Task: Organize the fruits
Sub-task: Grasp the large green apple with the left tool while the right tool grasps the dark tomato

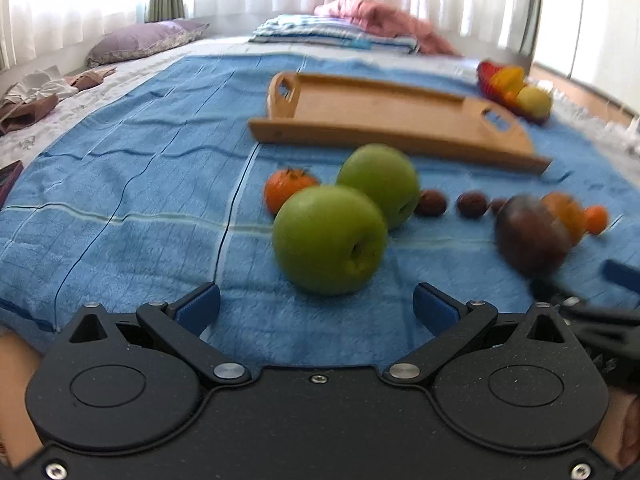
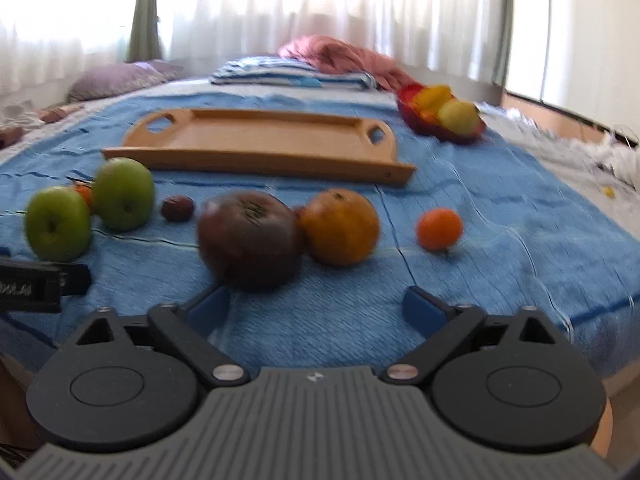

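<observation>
Your left tool [image 1: 316, 308] is spread wide and empty, hovering low just short of the nearer green apple [image 1: 330, 240]; your right tool [image 2: 316, 304] is likewise spread and empty, with the dark reddish-brown fruit [image 2: 250, 240] just ahead of its left pad. None of the loose fruit is in the wooden tray [image 2: 260, 140] yet: it all lies in a loose row on the blue towel [image 2: 500, 208] spread over the bed, with the tray further back and a red bowl [image 2: 412, 114] of yellow fruit beyond the tray's right end.

The main risk is rolling. The bed is soft and the towel is wrinkled, so if one pad touches a round fruit before the other, you will likely nudge it away instead of catching it. The nearer green apple sits right against the second green apple [image 1: 380, 184], with a small orange fruit [image 1: 286, 192] behind them, so a push there could scatter all three. On your right, the dark fruit appears to touch the large orange [image 2: 340, 226]; closing off-centre could squeeze it sideways into its neighbour. Your two tools are also near each other, so they could collide if both advance together. Both views are blurred, so judge contact carefully
</observation>
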`<action>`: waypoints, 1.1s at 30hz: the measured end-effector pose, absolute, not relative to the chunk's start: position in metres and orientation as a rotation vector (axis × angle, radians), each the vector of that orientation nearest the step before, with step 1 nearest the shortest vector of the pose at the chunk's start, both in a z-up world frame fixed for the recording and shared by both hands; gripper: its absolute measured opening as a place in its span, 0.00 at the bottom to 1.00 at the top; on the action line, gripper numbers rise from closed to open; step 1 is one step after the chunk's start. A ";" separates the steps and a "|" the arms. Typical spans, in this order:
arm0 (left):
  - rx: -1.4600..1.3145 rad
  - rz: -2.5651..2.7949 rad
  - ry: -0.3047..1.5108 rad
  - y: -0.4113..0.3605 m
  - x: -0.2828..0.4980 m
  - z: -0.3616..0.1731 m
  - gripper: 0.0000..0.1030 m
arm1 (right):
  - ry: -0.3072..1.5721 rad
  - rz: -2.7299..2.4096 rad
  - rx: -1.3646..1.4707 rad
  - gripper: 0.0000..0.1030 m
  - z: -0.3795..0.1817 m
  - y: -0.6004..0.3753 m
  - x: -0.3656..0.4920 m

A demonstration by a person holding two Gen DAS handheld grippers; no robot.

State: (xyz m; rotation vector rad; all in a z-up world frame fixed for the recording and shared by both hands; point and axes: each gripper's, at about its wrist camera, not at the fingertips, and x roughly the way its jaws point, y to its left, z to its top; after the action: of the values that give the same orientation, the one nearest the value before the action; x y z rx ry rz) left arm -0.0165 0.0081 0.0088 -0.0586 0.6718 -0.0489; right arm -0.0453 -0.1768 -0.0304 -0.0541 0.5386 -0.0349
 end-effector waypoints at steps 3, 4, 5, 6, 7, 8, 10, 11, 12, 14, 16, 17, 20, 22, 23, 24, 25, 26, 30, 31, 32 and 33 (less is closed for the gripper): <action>-0.081 -0.069 0.570 0.010 -0.027 0.019 1.00 | 0.495 0.013 -0.107 0.88 -0.025 -0.165 -0.050; -0.070 -0.069 0.551 0.009 -0.027 0.022 1.00 | 0.484 0.025 -0.111 0.85 -0.023 -0.162 -0.051; -0.053 -0.068 0.539 0.007 -0.027 0.024 0.99 | 0.480 0.036 -0.107 0.82 -0.022 -0.161 -0.051; -0.037 -0.066 0.531 0.005 -0.026 0.026 0.98 | 0.476 0.045 -0.097 0.80 -0.020 -0.160 -0.051; -0.023 -0.062 0.525 0.004 -0.025 0.026 0.95 | 0.473 0.052 -0.086 0.76 -0.020 -0.159 -0.051; -0.014 -0.061 0.526 0.002 -0.024 0.026 0.93 | 0.472 0.054 -0.080 0.74 -0.019 -0.157 -0.050; -0.004 -0.065 0.538 0.001 -0.021 0.025 0.88 | 0.471 0.051 -0.085 0.73 -0.020 -0.156 -0.045; -0.003 -0.069 0.545 0.000 -0.020 0.025 0.85 | 0.469 0.051 -0.089 0.73 -0.020 -0.154 -0.044; -0.004 -0.072 0.551 0.000 -0.020 0.024 0.83 | 0.468 0.053 -0.088 0.73 -0.020 -0.153 -0.043; -0.012 -0.078 0.563 0.000 -0.019 0.023 0.79 | 0.470 0.061 -0.070 0.73 -0.021 -0.154 -0.041; -0.020 -0.079 0.574 0.001 -0.018 0.020 0.75 | 0.478 0.066 -0.046 0.73 -0.021 -0.155 -0.038; -0.024 -0.078 0.577 0.002 -0.018 0.019 0.72 | 0.481 0.063 -0.037 0.73 -0.021 -0.157 -0.037; -0.032 -0.075 0.588 0.003 -0.016 0.016 0.67 | 0.488 0.057 -0.013 0.73 -0.023 -0.159 -0.032; -0.038 -0.077 0.597 0.003 -0.014 0.014 0.66 | 0.493 0.058 0.010 0.73 -0.023 -0.161 -0.029; -0.043 -0.082 0.602 0.003 -0.013 0.014 0.65 | 0.495 0.058 0.019 0.73 -0.023 -0.162 -0.028; -0.049 -0.088 0.608 0.004 -0.012 0.013 0.65 | 0.496 0.057 0.026 0.73 -0.024 -0.162 -0.028; -0.051 -0.086 0.610 0.004 -0.012 0.013 0.65 | 0.495 0.056 0.030 0.73 -0.024 -0.162 -0.027; -0.052 -0.084 0.612 0.003 -0.011 0.012 0.65 | 0.495 0.055 0.033 0.73 -0.024 -0.162 -0.027; -0.066 -0.067 0.619 0.004 -0.008 0.010 0.64 | 0.496 0.051 0.048 0.73 -0.025 -0.163 -0.026; -0.071 -0.064 0.621 0.004 -0.007 0.010 0.62 | 0.496 0.050 0.053 0.72 -0.025 -0.164 -0.026; -0.078 -0.060 0.622 0.005 -0.007 0.009 0.58 | 0.496 0.048 0.062 0.70 -0.026 -0.164 -0.026; -0.083 -0.058 0.623 0.006 -0.007 0.009 0.58 | 0.495 0.043 0.076 0.69 -0.026 -0.164 -0.027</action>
State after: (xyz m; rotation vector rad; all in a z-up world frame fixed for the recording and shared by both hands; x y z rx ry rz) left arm -0.0067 0.0061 0.0092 -0.0826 0.6232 -0.0577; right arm -0.0269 -0.1643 -0.0260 0.0762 0.4954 0.0427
